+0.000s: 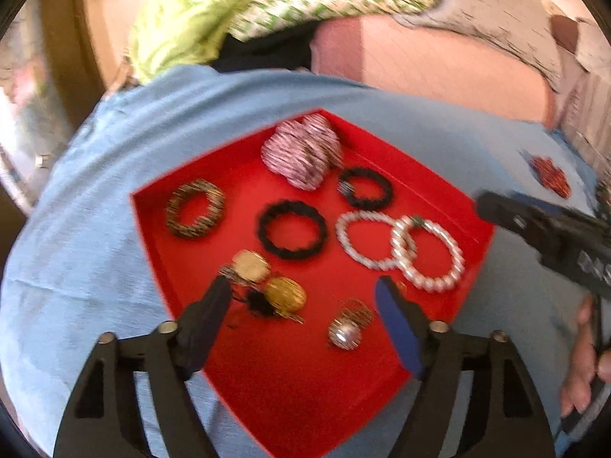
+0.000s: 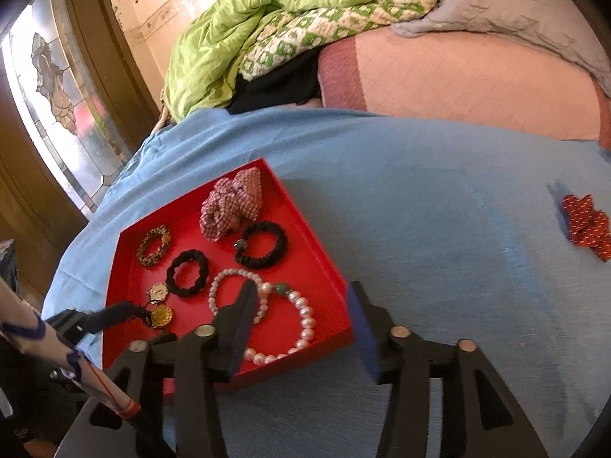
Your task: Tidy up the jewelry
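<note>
a red tray (image 1: pixel 183 290) on the blue cloth (image 2: pixel 420 191) is seen already filled: two pearl bracelets (image 1: pixel 427 255), black scrunchies (image 1: pixel 292 234), a checked scrunchie (image 2: pixel 233 202), a leopard-print band (image 1: pixel 194 208), gold earrings (image 1: pixel 284 294) and a silver ring (image 1: pixel 343 334). the left gripper (image 1: pixel 305 297) is spread above the earrings, nothing pinched; the right gripper (image 2: pixel 301 305) is spread over the tray's rim, empty. one red patterned scrunchie (image 2: pixel 588 227) is left well apart on the cloth, so the sorting is judged nearly done.
</note>
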`<action>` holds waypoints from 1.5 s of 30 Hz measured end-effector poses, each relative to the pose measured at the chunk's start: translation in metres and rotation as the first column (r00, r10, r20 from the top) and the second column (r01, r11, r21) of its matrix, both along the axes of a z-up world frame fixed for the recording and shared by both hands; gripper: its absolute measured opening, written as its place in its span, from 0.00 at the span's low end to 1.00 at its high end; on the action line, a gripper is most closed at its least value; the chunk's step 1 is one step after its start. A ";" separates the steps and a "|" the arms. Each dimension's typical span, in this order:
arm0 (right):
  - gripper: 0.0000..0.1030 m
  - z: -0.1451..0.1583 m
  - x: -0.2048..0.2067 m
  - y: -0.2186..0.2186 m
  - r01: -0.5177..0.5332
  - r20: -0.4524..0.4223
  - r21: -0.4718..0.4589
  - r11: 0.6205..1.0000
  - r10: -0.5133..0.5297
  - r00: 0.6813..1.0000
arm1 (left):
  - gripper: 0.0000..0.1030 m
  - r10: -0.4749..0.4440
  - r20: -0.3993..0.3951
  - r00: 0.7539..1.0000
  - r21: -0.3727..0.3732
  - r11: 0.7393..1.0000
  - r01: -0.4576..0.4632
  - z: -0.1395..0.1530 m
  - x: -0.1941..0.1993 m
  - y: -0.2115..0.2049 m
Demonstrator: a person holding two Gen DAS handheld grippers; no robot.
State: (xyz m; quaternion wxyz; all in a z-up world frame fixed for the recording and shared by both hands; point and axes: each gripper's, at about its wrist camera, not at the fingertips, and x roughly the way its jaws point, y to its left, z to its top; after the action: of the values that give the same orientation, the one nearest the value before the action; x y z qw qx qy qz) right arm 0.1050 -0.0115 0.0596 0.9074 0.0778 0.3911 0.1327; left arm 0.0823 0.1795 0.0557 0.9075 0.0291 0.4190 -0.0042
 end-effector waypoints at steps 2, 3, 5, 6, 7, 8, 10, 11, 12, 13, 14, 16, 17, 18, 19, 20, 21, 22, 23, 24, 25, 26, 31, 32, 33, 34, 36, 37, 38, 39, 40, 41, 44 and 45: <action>0.73 0.002 -0.004 -0.003 0.025 0.006 -0.033 0.999 -0.025 1.000 | 0.85 0.049 0.034 0.998 0.025 0.998 -0.049 0.003 0.000 0.003; 0.75 0.003 -0.007 -0.004 0.035 0.011 -0.050 0.998 -0.034 0.999 | 0.86 0.067 0.044 0.997 0.036 0.997 -0.069 0.004 0.000 0.003; 0.79 0.004 -0.014 -0.005 0.049 0.016 -0.092 0.995 -0.047 0.999 | 0.87 0.103 0.051 0.993 0.061 0.992 -0.106 0.004 0.002 0.004; 0.80 0.005 -0.018 -0.005 0.055 0.015 -0.113 0.992 -0.054 0.998 | 0.87 0.118 0.049 0.992 0.070 0.990 -0.121 0.002 0.002 0.005; 0.81 0.005 -0.023 -0.005 0.064 0.016 -0.137 0.988 -0.063 0.998 | 0.87 0.127 0.045 0.991 0.071 0.989 -0.130 0.001 0.002 0.005; 0.83 0.006 -0.027 -0.006 0.068 0.018 -0.148 0.987 -0.066 0.998 | 0.87 0.135 0.041 0.990 0.067 0.988 -0.137 -0.001 0.001 0.005; 0.84 0.007 -0.039 -0.007 0.067 0.022 -0.166 0.984 -0.064 0.998 | 0.87 0.143 0.025 0.989 0.048 0.988 -0.144 -0.003 -0.002 0.005; 0.84 0.008 -0.045 -0.007 0.064 0.023 -0.175 0.983 -0.061 0.998 | 0.87 0.156 0.019 0.988 0.030 0.987 -0.157 -0.003 -0.006 0.006; 0.84 0.010 -0.053 -0.007 0.059 0.024 -0.181 0.982 -0.056 0.998 | 0.87 0.167 0.017 0.986 0.016 0.986 -0.167 -0.002 -0.010 0.008; 0.85 0.011 -0.059 -0.008 0.058 0.026 -0.184 0.981 -0.054 0.998 | 0.87 0.174 0.014 0.985 0.003 0.985 -0.174 -0.002 -0.015 0.008; 0.85 0.013 -0.069 -0.010 0.061 0.032 -0.187 0.980 -0.056 0.998 | 0.87 0.179 0.015 0.984 -0.009 0.984 -0.179 0.000 -0.022 0.008; 0.86 0.014 -0.086 -0.013 0.069 0.039 -0.189 0.980 -0.062 0.997 | 0.87 0.197 0.035 0.980 -0.020 0.980 -0.196 0.005 -0.038 0.008; 0.86 0.015 -0.096 -0.016 0.071 0.045 -0.195 0.978 -0.063 0.997 | 0.87 0.202 0.044 0.978 -0.021 0.979 -0.202 0.007 -0.044 0.007; 0.86 0.016 -0.107 -0.017 0.076 0.055 -0.208 0.975 -0.066 0.996 | 0.87 0.213 0.065 0.975 -0.022 0.977 -0.212 0.012 -0.058 0.006; 0.86 0.016 -0.115 -0.019 0.080 0.066 -0.220 0.972 -0.067 0.996 | 0.87 0.217 0.076 0.973 -0.025 0.976 -0.216 0.014 -0.065 0.006; 0.86 0.018 -0.125 -0.022 0.085 0.082 -0.232 0.969 -0.068 0.994 | 0.87 0.225 0.093 0.970 -0.026 0.974 -0.223 0.019 -0.079 0.004; 0.86 0.020 -0.136 -0.026 0.091 0.095 -0.240 0.966 -0.070 0.993 | 0.88 0.230 0.100 0.968 -0.024 0.973 -0.229 0.021 -0.088 0.003; 0.86 0.021 -0.146 -0.029 0.097 0.104 -0.247 0.964 -0.073 0.992 | 0.90 0.232 0.106 0.967 -0.022 0.973 -0.231 0.024 -0.098 0.001; 0.86 0.022 -0.154 -0.031 0.099 0.110 -0.250 0.963 -0.073 0.991 | 0.92 0.236 0.123 0.964 -0.020 0.972 -0.236 0.029 -0.112 -0.002; 0.86 0.022 -0.165 -0.034 0.099 0.118 -0.252 0.963 -0.071 0.991 | 0.93 0.240 0.144 0.960 -0.024 0.971 -0.239 0.034 -0.124 -0.003; 0.86 0.022 -0.173 -0.036 0.098 0.124 -0.256 0.962 -0.068 0.990 | 0.94 0.240 0.156 0.958 -0.026 0.971 -0.239 0.037 -0.131 -0.003; 0.86 0.022 -0.184 -0.039 0.100 0.132 -0.263 0.960 -0.067 0.989 | 0.95 0.241 0.175 0.955 -0.021 0.970 -0.241 0.042 -0.143 -0.006; 0.86 0.027 -0.230 -0.047 0.105 0.196 -0.290 0.951 -0.049 0.979 | 0.97 0.213 0.253 0.944 0.073 0.969 -0.238 0.049 -0.200 -0.028; 0.86 0.029 -0.237 -0.047 0.105 0.209 -0.289 0.952 -0.044 0.977 | 0.97 0.212 0.258 0.943 0.074 0.968 -0.238 0.049 -0.207 -0.029; 0.86 0.031 -0.246 -0.047 0.104 0.227 -0.289 0.952 -0.037 0.973 | 0.97 0.214 0.264 0.940 0.070 0.968 -0.240 0.049 -0.219 -0.031; 0.86 0.032 -0.255 -0.046 0.101 0.242 -0.295 0.950 -0.028 0.970 | 0.97 0.223 0.265 0.938 0.069 0.966 -0.249 0.049 -0.225 -0.030; 0.87 0.033 -0.268 -0.043 0.091 0.264 -0.302 0.949 -0.008 0.965 | 0.97 0.274 0.254 0.928 0.070 0.951 -0.300 0.049 -0.238 -0.027; 0.87 0.034 -0.273 -0.042 0.082 0.272 -0.305 0.949 0.005 0.962 | 0.97 0.294 0.252 0.922 0.076 0.944 -0.322 0.047 -0.244 -0.027; 0.87 0.035 -0.279 -0.039 0.071 0.286 -0.312 0.947 0.023 0.958 | 0.97 0.300 0.259 0.918 0.078 0.941 -0.330 0.047 -0.250 -0.027; 0.87 0.036 -0.285 -0.037 0.060 0.301 -0.319 0.946 0.041 0.953 | 0.97 0.307 0.279 0.910 0.083 0.936 -0.341 0.048 -0.256 -0.026; 0.87 0.037 -0.289 -0.034 0.046 0.310 -0.319 0.947 0.059 0.949 | 0.97 0.322 0.293 0.900 0.094 0.927 -0.362 0.050 -0.259 -0.026; 0.87 0.037 -0.291 -0.033 0.035 0.316 -0.316 0.948 0.071 0.946 | 0.97 0.338 0.306 0.890 0.104 0.917 -0.384 0.053 -0.263 -0.025; 0.87 0.034 -0.291 -0.027 0.018 0.315 -0.326 0.945 0.091 0.945 | 0.97 0.355 0.331 0.874 0.051 0.918 -0.392 0.055 -0.267 -0.022; 0.87 0.033 -0.291 -0.026 0.012 0.308 -0.326 0.945 0.094 0.947 | 0.97 0.356 0.329 0.875 0.035 0.921 -0.388 0.054 -0.267 -0.021</action>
State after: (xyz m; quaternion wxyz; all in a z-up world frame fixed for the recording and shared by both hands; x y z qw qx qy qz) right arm -0.1856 -0.0378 0.0926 0.9561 -0.1028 0.2570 0.0967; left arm -0.1851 0.1588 0.1095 0.9439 -0.0067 0.2657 0.1961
